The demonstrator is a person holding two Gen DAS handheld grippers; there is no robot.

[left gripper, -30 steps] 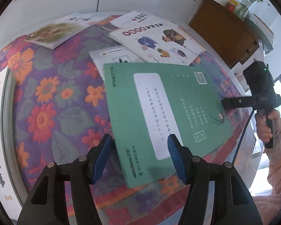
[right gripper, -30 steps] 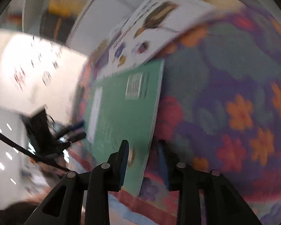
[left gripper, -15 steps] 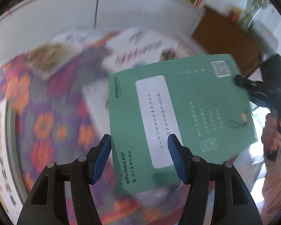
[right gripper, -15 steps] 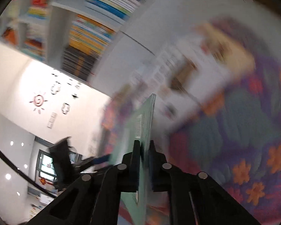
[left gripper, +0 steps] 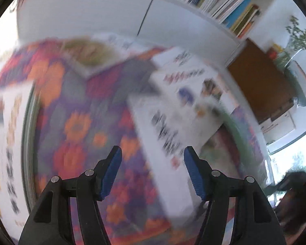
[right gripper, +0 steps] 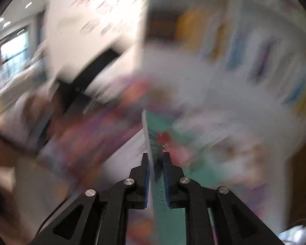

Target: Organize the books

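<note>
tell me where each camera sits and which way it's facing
Left wrist view: sits on the left tool, looking down and forward over the flowered tablecloth, the scattered books and a bookshelf; its two fingers stand apart with nothing between them.
Right wrist view: sits on the right tool, looking along a green book gripped edge-on; the background is heavily blurred.
Shared: both are blurred and take in the flowered cloth and the shelves of books.

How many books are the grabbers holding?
1: a thin green paperback book, edge-on between the right gripper's jaws, which have just been opening; the left gripper is empty.
</note>
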